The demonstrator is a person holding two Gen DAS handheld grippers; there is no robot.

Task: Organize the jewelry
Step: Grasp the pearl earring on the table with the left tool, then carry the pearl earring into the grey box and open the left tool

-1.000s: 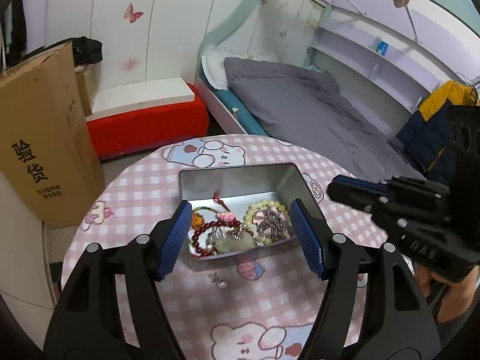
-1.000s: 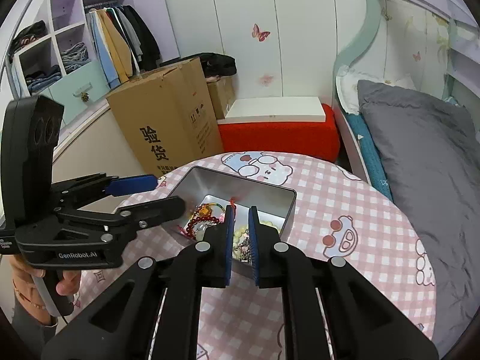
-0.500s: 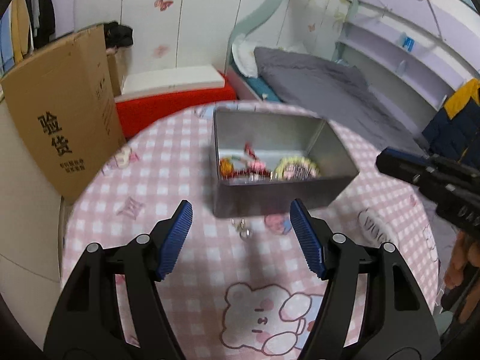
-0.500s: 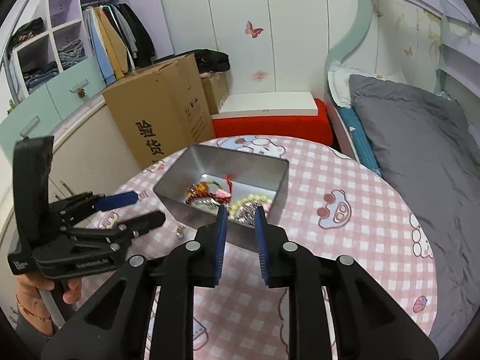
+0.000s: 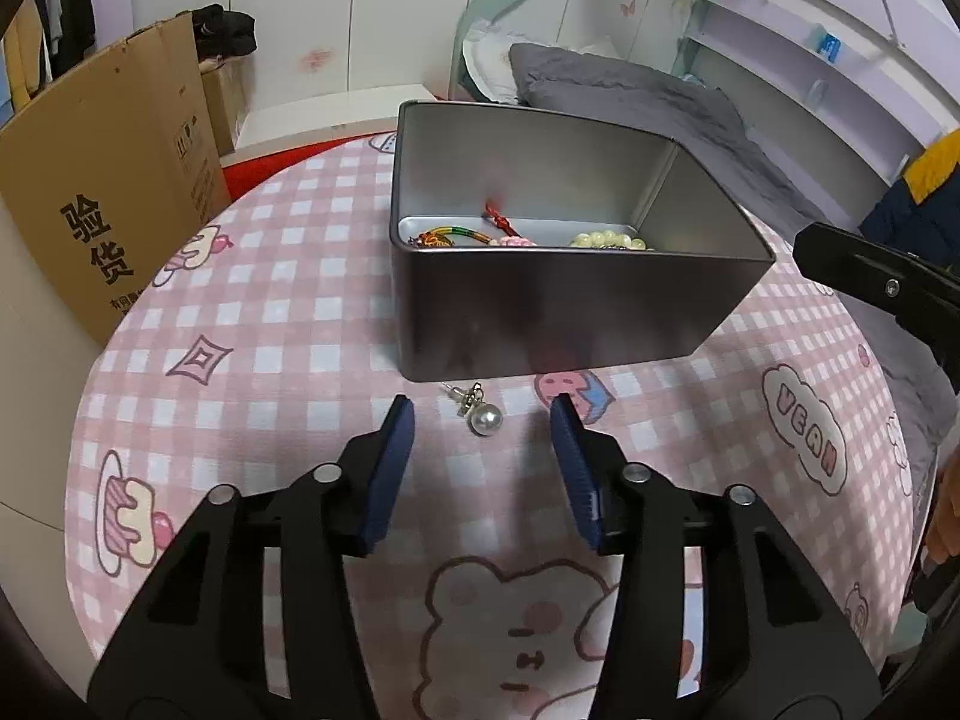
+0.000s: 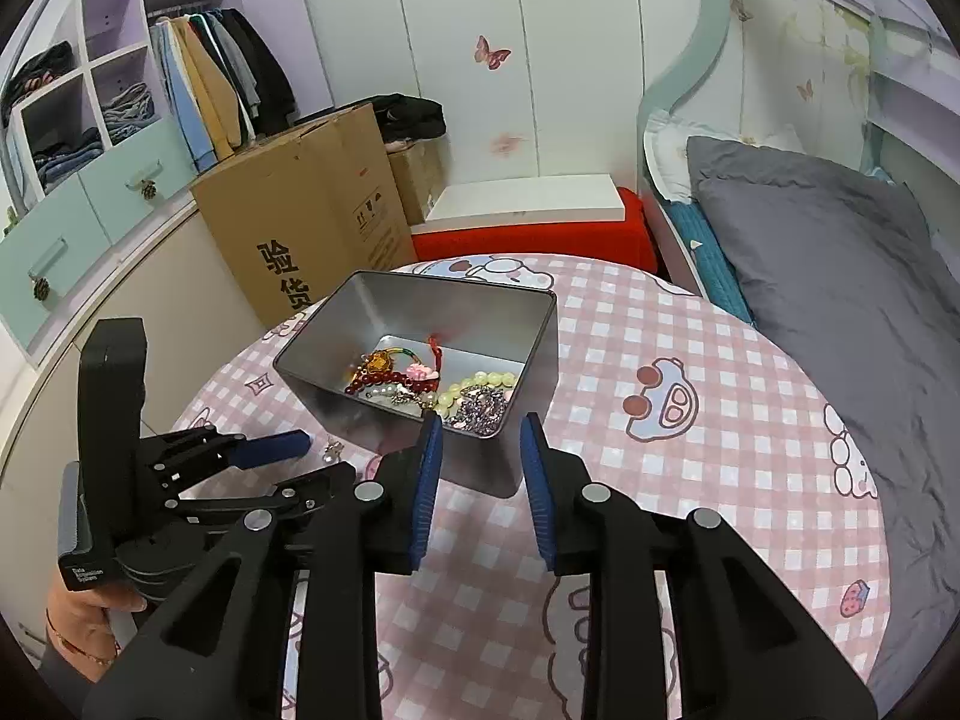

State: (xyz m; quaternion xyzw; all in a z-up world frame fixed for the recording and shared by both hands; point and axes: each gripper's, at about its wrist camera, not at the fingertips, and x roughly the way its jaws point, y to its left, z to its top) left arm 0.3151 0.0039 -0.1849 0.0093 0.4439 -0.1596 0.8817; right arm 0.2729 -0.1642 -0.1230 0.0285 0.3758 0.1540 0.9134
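Here the left gripper (image 5: 482,414) fingers, just closing, are set apart around a pearl earring (image 5: 480,411) on the surface (image 5: 270,312); right gripper (image 6: 480,426) fingers, just opening, are empty beside the metal tin (image 6: 336,396).

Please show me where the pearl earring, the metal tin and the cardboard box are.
pearl earring (image 5: 485,420): left wrist view, on the round pearl.
metal tin (image 5: 540,312): left wrist view, on its near outer wall.
cardboard box (image 6: 312,210): right wrist view, on its front face.

One metal tin (image 5: 564,306), one pearl earring (image 5: 480,411), perhaps four bracelets (image 6: 432,384), two cardboard boxes (image 6: 312,228).
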